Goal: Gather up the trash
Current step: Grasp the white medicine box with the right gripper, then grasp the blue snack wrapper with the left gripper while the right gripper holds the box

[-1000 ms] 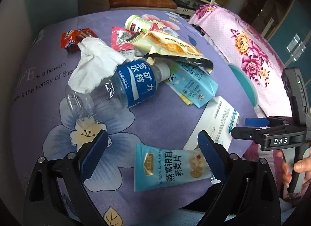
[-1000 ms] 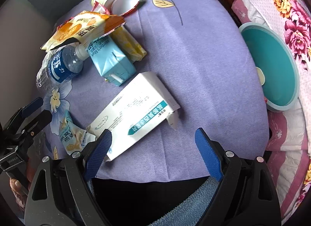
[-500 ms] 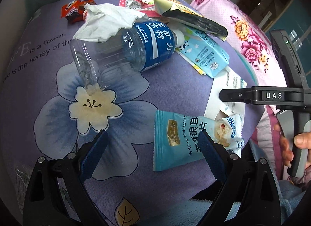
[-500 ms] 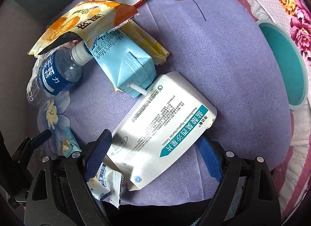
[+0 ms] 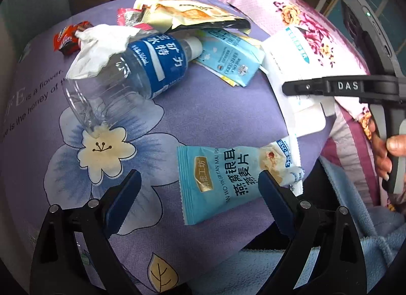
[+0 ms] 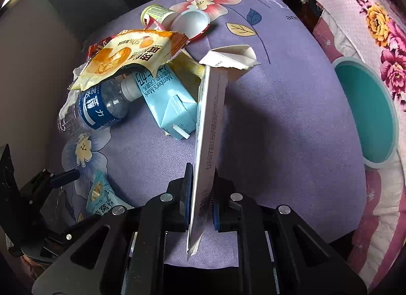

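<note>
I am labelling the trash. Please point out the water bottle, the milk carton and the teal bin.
water bottle (image 5: 157, 66), left wrist view, blue label.
milk carton (image 6: 168, 103), right wrist view, front face.
teal bin (image 6: 368, 115), right wrist view, inner wall.

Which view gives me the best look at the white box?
The right wrist view: the white box stands on edge between the right claw, which is closing on it. The left wrist view shows its printed face, partly hidden behind that claw.

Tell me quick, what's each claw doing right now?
Left gripper: open, holding nothing, poised over the blue snack packet.
Right gripper: closing, pads pinching the flattened white box.
</note>
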Demonstrator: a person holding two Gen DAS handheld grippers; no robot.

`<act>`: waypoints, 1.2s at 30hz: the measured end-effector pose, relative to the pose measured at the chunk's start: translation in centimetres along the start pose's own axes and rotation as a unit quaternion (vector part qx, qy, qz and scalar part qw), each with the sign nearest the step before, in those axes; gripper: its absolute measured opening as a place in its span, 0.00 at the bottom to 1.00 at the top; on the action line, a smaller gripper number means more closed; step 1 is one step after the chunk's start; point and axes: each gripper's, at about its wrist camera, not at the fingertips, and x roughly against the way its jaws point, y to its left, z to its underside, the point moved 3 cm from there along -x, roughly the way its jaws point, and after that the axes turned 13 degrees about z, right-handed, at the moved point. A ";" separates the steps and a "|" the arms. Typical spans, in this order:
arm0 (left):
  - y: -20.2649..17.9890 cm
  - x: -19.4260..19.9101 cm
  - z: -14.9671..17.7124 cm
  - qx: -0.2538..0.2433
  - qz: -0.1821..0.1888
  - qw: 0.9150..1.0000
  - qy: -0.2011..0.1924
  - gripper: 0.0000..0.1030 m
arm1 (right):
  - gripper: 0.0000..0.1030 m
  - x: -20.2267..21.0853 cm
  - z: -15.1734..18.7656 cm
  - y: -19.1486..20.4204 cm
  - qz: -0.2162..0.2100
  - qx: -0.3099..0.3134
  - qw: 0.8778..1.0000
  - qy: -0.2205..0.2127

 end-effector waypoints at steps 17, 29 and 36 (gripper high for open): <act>-3.6 -4.4 -1.7 -0.144 -0.061 0.986 0.058 0.91 | 0.11 1.6 -0.6 -4.6 -0.016 -0.041 0.999 -0.024; -4.7 -2.4 -2.8 -0.242 -0.072 0.961 0.117 0.91 | 0.11 3.1 -0.3 -4.0 -0.032 -0.007 0.999 -0.030; -6.1 -5.8 -0.9 -0.305 -0.080 0.934 0.169 0.91 | 0.12 3.4 1.0 -4.5 -0.026 -0.002 0.999 -0.020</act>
